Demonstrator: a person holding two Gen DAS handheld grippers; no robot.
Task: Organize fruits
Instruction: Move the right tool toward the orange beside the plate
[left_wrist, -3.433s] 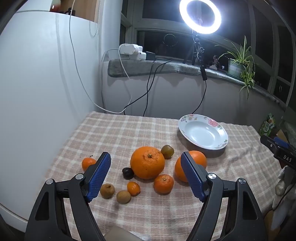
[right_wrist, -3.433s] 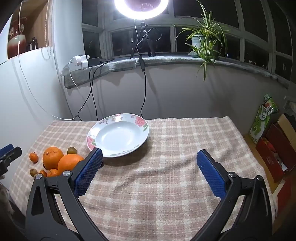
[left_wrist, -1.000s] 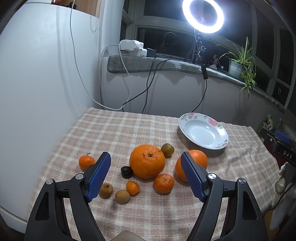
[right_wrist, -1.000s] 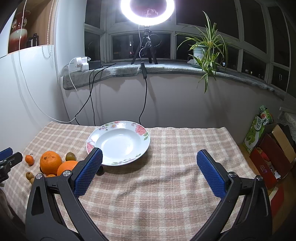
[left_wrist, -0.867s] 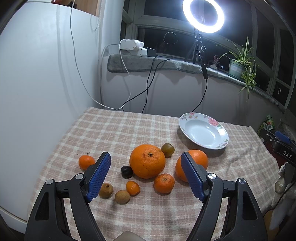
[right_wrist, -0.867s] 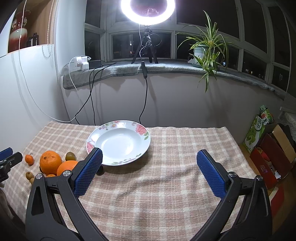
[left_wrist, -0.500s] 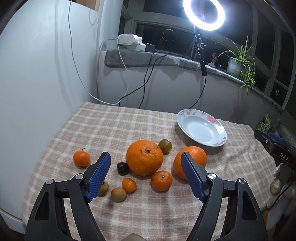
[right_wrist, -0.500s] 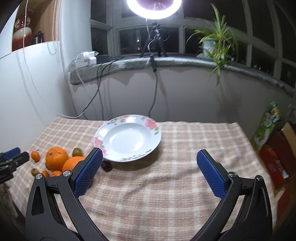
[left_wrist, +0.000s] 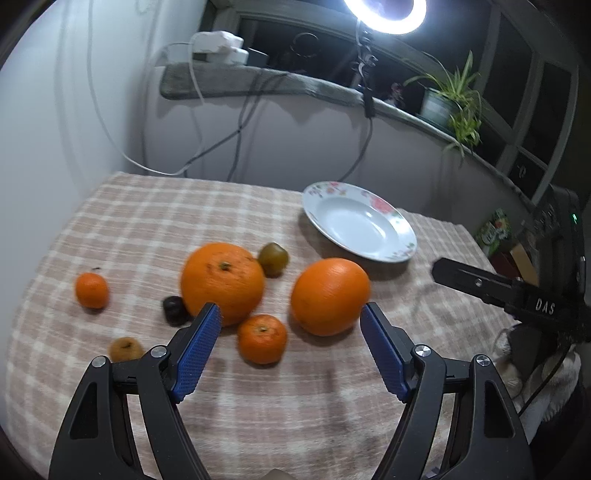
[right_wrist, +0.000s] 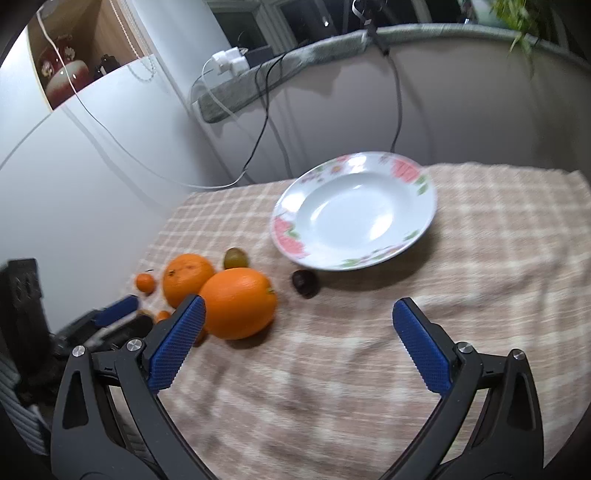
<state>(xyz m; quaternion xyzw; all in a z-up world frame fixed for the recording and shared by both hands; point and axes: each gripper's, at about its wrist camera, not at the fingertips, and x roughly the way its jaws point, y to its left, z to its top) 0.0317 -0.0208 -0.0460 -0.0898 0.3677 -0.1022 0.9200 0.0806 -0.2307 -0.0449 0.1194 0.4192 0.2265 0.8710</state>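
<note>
A: Left gripper (left_wrist: 290, 338)? 
B: Jaws spread wide, nothing between them. It hangs over the checked cloth (left_wrist: 155, 221) on the counter, just short of the fruit pile.
A: Right gripper (right_wrist: 297, 341)? 
B: Also gaping, empty. Its left pad overlaps the near orange (right_wrist: 238, 302); can't tell if they touch.
A: Fruit layout?
B: Big orange (left_wrist: 222, 282), green-brown fruit (left_wrist: 273, 258) behind it, near orange to its right, small mandarin (left_wrist: 262, 338) in front, tiny mandarin (left_wrist: 91, 290) off left. Dark plum (left_wrist: 174, 310) tucked beside the big orange. A brown fruit (left_wrist: 125, 349) is half cut off by the left gripper's arm.
A: Plate (right_wrist: 354, 210)?
B: Empty, behind the pile. Another dark fruit (right_wrist: 305, 283) sits by its rim; blurry, kind unclear.
A: Blur?
B: Right wrist view smeared.
</note>
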